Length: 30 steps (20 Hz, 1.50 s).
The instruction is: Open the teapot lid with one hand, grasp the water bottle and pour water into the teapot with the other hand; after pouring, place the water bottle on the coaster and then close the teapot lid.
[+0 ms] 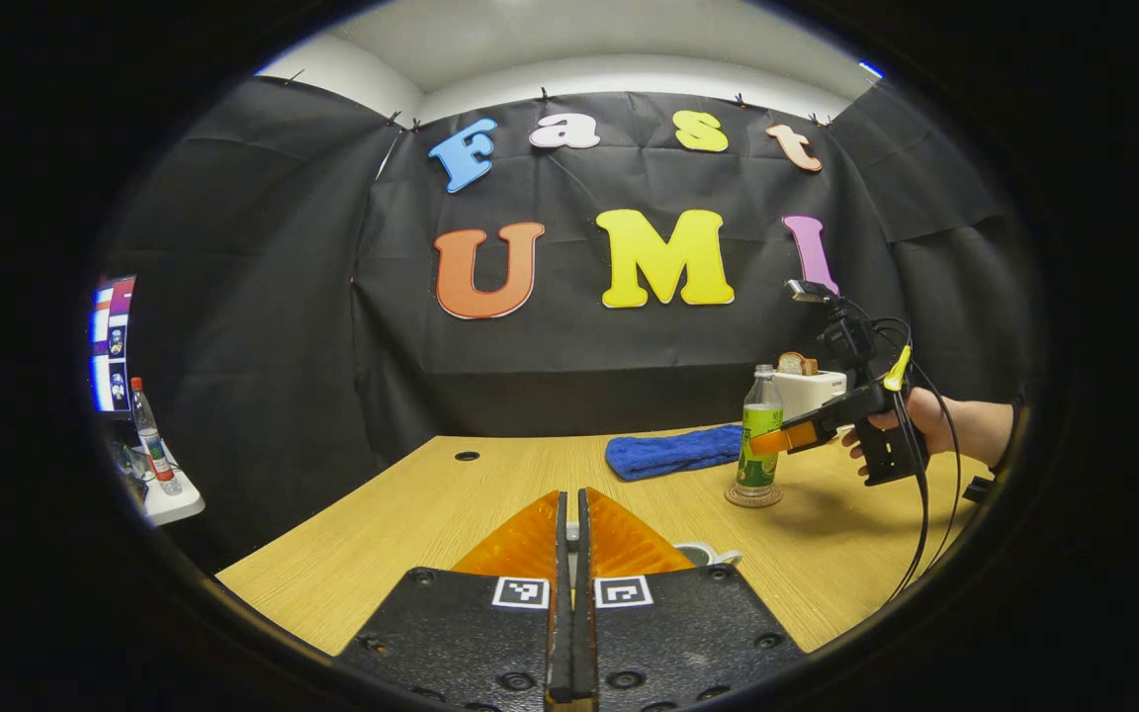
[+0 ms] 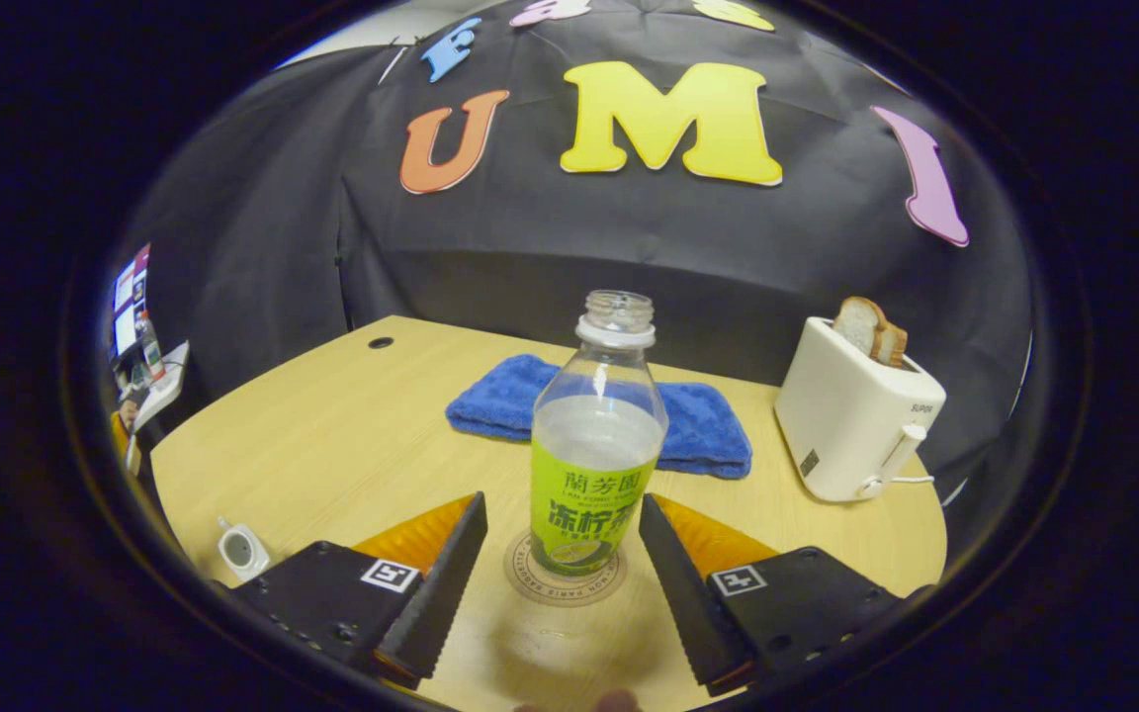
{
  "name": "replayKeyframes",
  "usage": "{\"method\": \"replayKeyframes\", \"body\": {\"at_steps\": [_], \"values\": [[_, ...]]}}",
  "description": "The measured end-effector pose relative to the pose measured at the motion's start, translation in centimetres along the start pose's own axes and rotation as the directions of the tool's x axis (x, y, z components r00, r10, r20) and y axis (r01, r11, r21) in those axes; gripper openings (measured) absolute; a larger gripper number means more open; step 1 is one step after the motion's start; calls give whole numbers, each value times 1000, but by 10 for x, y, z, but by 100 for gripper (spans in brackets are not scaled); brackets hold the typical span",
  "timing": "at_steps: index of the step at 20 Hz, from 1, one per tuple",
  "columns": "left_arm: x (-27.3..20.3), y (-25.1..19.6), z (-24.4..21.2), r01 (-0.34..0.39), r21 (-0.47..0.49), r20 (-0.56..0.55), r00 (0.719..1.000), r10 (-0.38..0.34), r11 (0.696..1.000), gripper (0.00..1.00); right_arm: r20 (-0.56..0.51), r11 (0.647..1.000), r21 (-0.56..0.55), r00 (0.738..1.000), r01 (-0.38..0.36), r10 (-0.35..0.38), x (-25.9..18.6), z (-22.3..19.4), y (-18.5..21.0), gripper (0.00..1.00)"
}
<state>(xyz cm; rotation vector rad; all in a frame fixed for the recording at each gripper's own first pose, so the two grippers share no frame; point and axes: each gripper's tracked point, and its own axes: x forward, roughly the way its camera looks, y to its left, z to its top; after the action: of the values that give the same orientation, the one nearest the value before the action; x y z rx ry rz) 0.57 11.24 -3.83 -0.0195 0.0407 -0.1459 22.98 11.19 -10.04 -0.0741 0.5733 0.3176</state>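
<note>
my right gripper (image 2: 562,583) has its fingers spread wide, one either side of the water bottle (image 2: 597,445) and clear of it. the bottle stands upright on the round coaster (image 2: 530,583) near the right of the wooden table (image 2: 332,435), its cap off and water up to about the top of the label. from the left gripper view the same gripper (image 1: 777,440) sits right at the bottle's label, with a hand (image 1: 925,420) behind it. my left gripper (image 1: 569,554) has its fingers pressed together; whether something thin sits between them i cannot tell. just past its right finger a white rounded piece (image 1: 708,554) peeks out, perhaps part of the teapot, but i cannot be sure.

i judge the bottle thin-walled and soft, light, and liable to buckle or spurt through the open neck if squeezed hard. i'd take it at the labelled middle, where it is widest and the film gives some grip, and keep it upright. beyond lie a blue towel (image 2: 688,425) and a toaster (image 2: 851,415) holding bread.
</note>
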Motion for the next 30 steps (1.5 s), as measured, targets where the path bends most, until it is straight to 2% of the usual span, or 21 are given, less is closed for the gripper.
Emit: {"method": "replayKeyframes", "body": {"at_steps": [5,9,12,15,16,17,19,21,23,26,28,30], "values": [[1,-6,1,7,-5,3,1000,-7,1000,2,7,1000,19,1000,0,0,-6,-4,-3,95],[8,-26,1,29,-16,5,1000,-29,999,3,72,999,-16,997,43,-42,-41,-9,-17,95],[19,-48,-2,52,-36,0,999,-52,998,2,186,994,-48,979,95,-84,-86,-13,-30,95],[34,-62,-11,48,-29,-33,998,-49,998,3,290,992,-27,951,120,-107,-132,-21,-40,96],[38,-66,-11,44,-29,-34,998,-45,999,3,307,992,-15,945,122,-111,-144,-25,-43,99],[44,-69,-14,42,-32,-35,998,-44,999,3,319,992,-3,940,126,-118,-152,-32,-47,96],[52,-75,-20,38,-49,-39,998,-40,998,3,337,991,22,932,131,-130,-168,-46,-53,99],[59,-79,-28,36,-59,-40,998,-38,998,4,350,989,42,925,139,-144,-178,-58,-60,96],[64,-83,-41,37,-58,-58,997,-40,998,4,354,988,50,923,145,-154,-184,-70,-64,99],[67,-85,-53,33,-58,-79,996,-38,998,4,364,981,37,912,189,-189,-191,-78,-74,96],[67,-86,-58,27,-63,-87,996,-32,998,4,366,981,36,911,190,-190,-192,-81,-72,99],[67,-85,-64,23,-78,-98,995,-31,997,4,363,982,31,914,186,-184,-191,-83,-70,96]]}}
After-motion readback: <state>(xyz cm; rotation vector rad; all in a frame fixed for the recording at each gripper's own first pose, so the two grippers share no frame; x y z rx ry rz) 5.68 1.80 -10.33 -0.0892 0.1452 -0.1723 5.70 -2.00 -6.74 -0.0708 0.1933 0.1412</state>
